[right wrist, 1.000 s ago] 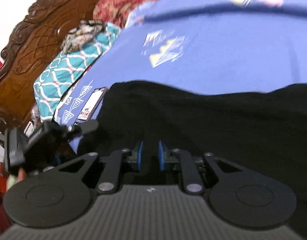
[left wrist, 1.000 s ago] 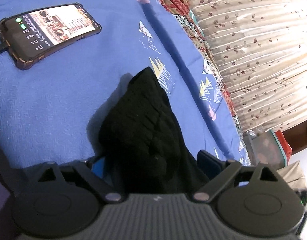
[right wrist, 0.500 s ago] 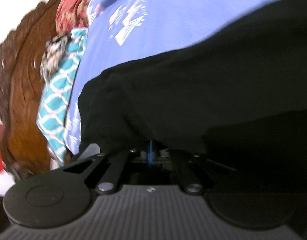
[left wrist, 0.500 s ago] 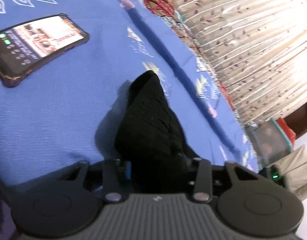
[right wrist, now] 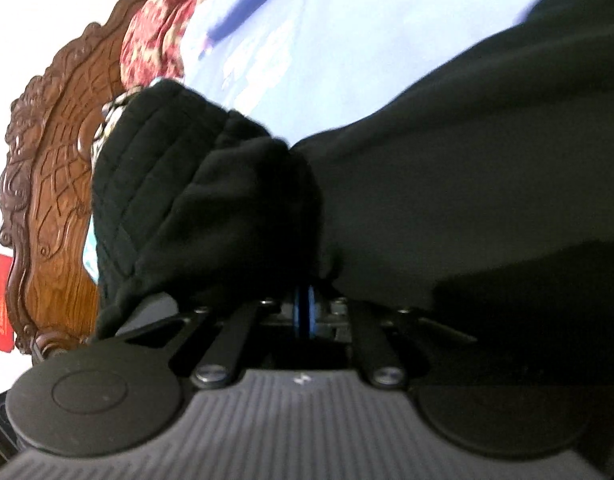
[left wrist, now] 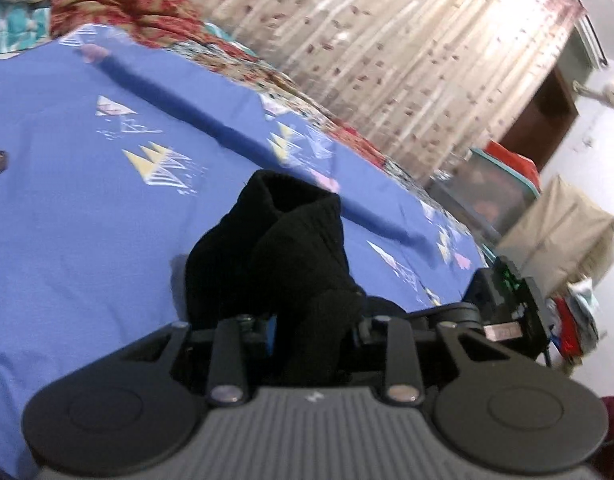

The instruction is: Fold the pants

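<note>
Pants [left wrist: 291, 264], black and ribbed, are pinched in both hand-held grippers above a blue bedsheet [left wrist: 79, 216].

Left gripper [left wrist: 307, 332] has just been closing and now clamps a bunched, knit-textured fold that stands up ahead of it, its rounded end pointing away toward the beige leaf-print curtain [left wrist: 387, 40]. Right gripper [right wrist: 305, 312] has its blue pads nearly together on a thick cuff-like edge; from it the soft dark cloth runs long toward the upper right across the sheet. The sheet is smooth cotton printed with pale triangles. A carved, glossy wooden headboard [right wrist: 47, 200] and a red floral quilt [right wrist: 159, 36] lie beyond; boxes and a covered bin crowd the room's far corner.
</note>
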Available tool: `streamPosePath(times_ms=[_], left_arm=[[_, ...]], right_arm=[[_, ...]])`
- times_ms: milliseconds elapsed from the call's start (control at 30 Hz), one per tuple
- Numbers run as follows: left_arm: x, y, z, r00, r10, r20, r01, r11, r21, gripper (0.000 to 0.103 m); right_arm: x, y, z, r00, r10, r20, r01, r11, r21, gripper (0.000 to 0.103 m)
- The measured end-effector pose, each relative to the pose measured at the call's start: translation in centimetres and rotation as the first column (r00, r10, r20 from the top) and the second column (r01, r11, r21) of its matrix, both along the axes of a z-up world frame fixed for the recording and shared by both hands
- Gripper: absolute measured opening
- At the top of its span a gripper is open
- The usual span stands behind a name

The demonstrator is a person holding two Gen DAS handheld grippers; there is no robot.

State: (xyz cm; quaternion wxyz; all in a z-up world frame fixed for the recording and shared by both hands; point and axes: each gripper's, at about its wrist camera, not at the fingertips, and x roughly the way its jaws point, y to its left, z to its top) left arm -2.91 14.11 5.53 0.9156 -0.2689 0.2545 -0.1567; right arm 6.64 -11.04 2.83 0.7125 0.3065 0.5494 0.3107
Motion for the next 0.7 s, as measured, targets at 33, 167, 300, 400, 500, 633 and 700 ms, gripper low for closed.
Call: streamPosePath(times_ms=[33, 167, 300, 400, 500, 633, 700], left_arm=[[0.0, -0.4, -0.1, 1.000, -0.010, -0.002, 0.010, 1.000, 0.010, 0.028], [-0.7, -1.7, -0.5, 0.999, -0.037, 0.006, 0.037, 0.997, 0.064, 0.028], [-1.1, -3.3, -0.6, 0.998, -0.060, 0.006, 0.058, 0.987, 0.153, 0.030], [-1.5, -5.0, -0.7, 0.996, -0.092, 0.007, 0.087, 0.965, 0.249, 0.032], [-2.1, -7.1, -0.7, 0.991, -0.134, 0.016, 0.119, 0.926, 0.359, 0.035], [-2.9, -9.0, -1.0, 0.981, -0.196, 0.009, 0.173, 0.887, 0.428, 0.049], [-3.3, -9.5, -1.0, 0.978, -0.207, 0.012, 0.180, 0.876, 0.448, 0.052]], right_arm=[[-0.1, -1.3, 0.1, 1.000, -0.028, 0.002, 0.028, 1.000, -0.002, 0.015], [-0.7, -6.5, 0.4, 0.984, -0.178, -0.022, 0.179, 0.982, 0.057, 0.029], [-1.1, -9.1, 0.2, 0.955, -0.286, -0.075, 0.295, 0.939, 0.178, 0.063], [-1.0, -8.7, 0.7, 0.946, -0.313, -0.083, 0.323, 0.923, 0.208, 0.082], [-0.6, -7.2, 1.8, 0.964, -0.264, -0.037, 0.266, 0.942, 0.204, 0.086], [0.2, -4.8, 1.8, 0.978, -0.208, -0.011, 0.207, 0.966, 0.158, 0.087], [0.5, -3.6, 1.4, 0.984, -0.178, -0.009, 0.177, 0.977, 0.121, 0.087]])
